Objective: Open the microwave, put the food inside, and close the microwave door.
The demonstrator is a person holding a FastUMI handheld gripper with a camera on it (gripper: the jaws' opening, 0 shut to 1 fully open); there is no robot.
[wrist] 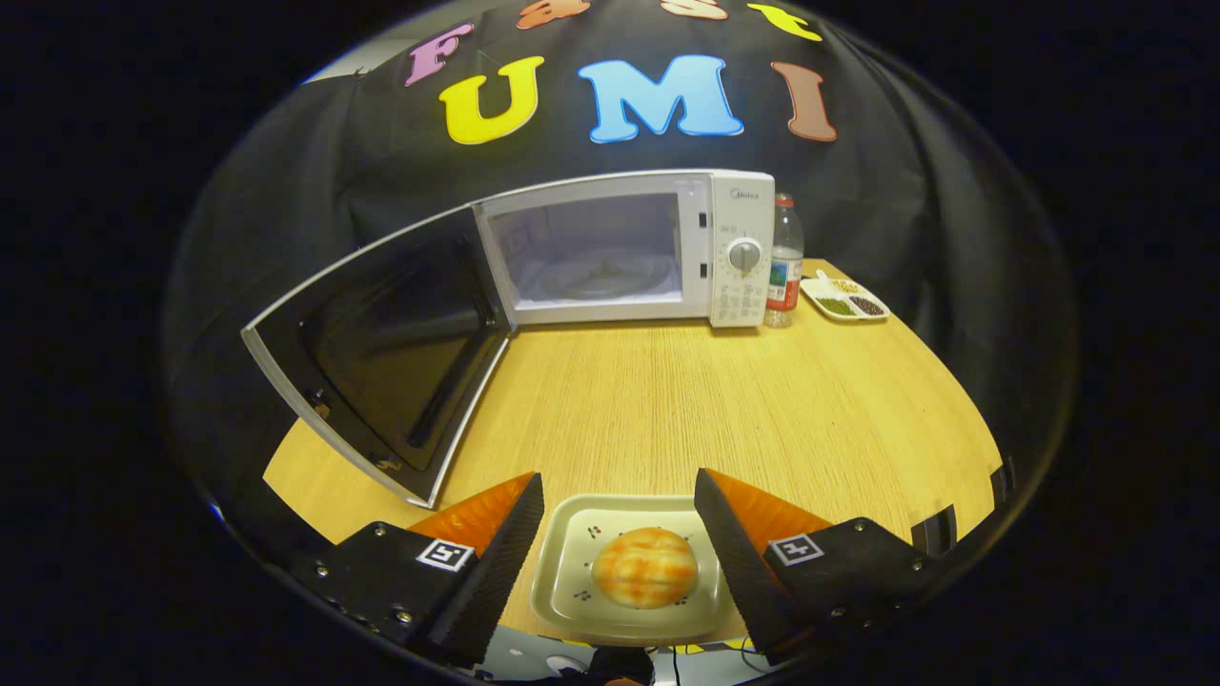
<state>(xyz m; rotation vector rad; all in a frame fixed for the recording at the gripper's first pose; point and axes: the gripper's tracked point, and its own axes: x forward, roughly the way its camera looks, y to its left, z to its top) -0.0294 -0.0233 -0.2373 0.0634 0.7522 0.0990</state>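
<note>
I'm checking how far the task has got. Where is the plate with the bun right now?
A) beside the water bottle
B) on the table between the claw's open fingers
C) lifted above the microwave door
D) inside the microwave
B: the plate with the bun sits on the table between the open claw fingers, the microwave door open beyond.

Only thing I can actually read here is the brand on the microwave (629,250): "Midea", small grey lettering at the top of its control panel, right above the dial; the numbers round that dial and the print below it are too tiny to make out; the bottle (784,259) beside it has a label, but that's just a blur.
</note>
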